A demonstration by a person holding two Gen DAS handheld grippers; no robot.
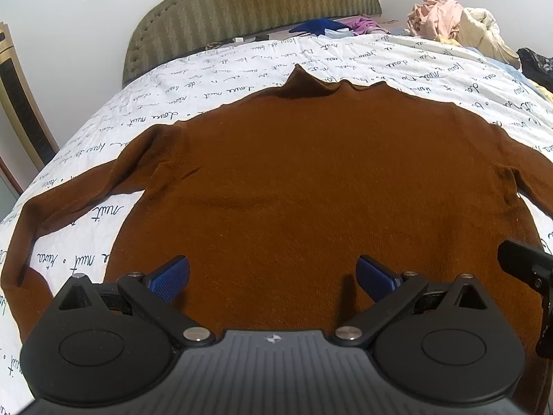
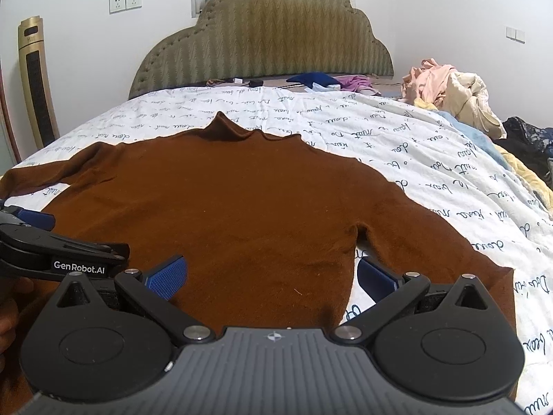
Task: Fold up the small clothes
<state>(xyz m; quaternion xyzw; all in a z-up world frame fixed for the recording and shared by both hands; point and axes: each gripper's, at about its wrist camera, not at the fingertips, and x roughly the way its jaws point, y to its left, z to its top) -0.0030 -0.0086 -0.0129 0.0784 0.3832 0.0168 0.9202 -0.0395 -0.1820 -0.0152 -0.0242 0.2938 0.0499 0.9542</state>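
Both tools (image 1: 273, 276) (image 2: 271, 276) spread wide above brown sweater's (image 1: 311, 180) hem.

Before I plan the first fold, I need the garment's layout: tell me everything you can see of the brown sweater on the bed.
The rust-brown knit sweater lies flat and unfolded on the white script-printed bedsheet, high collar toward the headboard, hem toward the cameras. Both long sleeves are spread outward and angle down along its sides. The fabric looks soft, fuzzy and mostly smooth. The left gripper and right gripper hang open over the hem area, gripping nothing.
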